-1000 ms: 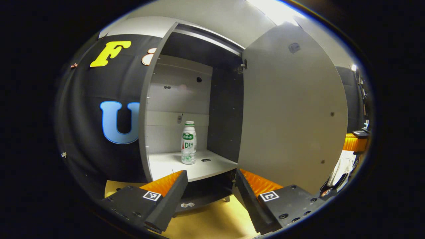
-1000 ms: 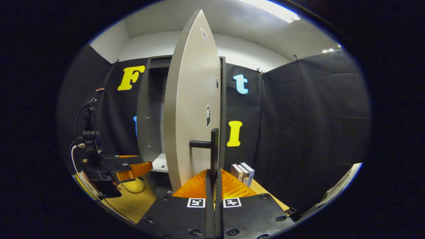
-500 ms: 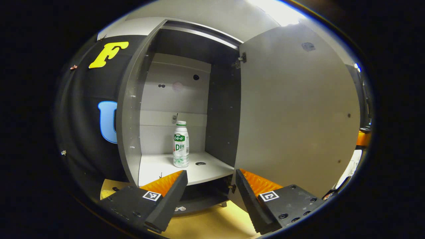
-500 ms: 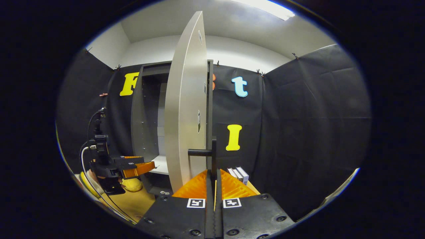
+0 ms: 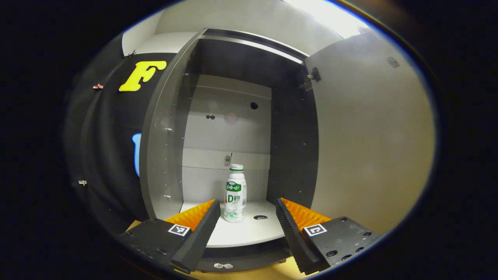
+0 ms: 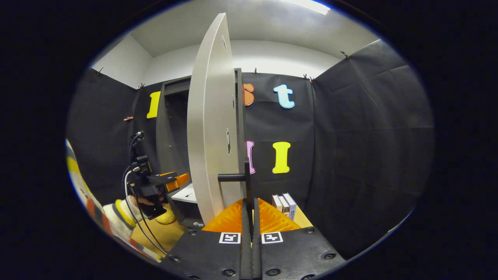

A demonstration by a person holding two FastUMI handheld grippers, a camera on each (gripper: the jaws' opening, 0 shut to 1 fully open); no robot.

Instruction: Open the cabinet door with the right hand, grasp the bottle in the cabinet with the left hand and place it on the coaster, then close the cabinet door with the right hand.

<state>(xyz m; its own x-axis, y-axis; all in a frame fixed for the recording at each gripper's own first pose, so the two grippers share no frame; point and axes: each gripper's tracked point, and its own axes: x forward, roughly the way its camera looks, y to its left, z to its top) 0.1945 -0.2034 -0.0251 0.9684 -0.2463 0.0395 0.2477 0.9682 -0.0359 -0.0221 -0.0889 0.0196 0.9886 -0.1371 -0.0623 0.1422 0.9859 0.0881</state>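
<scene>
The grey cabinet [image 5: 163, 155] stands open, and a white bottle [image 5: 235, 193] with a green label stands upright on its pale shelf [image 5: 241, 233]. My left gripper [image 5: 247, 210] is open just in front of the shelf edge, the bottle a little beyond and slightly left of centre between the fingers. The opened door [image 5: 369, 136] hangs to the right. In the right gripper view the door [image 6: 212, 128] is seen nearly edge-on. My right gripper [image 6: 249, 204] is shut on its dark vertical handle [image 6: 247, 182]. The left gripper [image 6: 163, 181] shows there too, at the cabinet opening.
A hand in a striped sleeve [image 6: 116, 212] holds the left gripper. Several books [image 6: 284, 204] stand on the tan table right of the door. A small dark round mark [image 5: 260, 217] lies on the shelf beside the bottle. A lower compartment [image 5: 241, 258] lies under the shelf.
The left gripper has moved forward and up to the shelf, so the bottle now sits between its open fingers' line. The right gripper has swung the door a little wider.
</scene>
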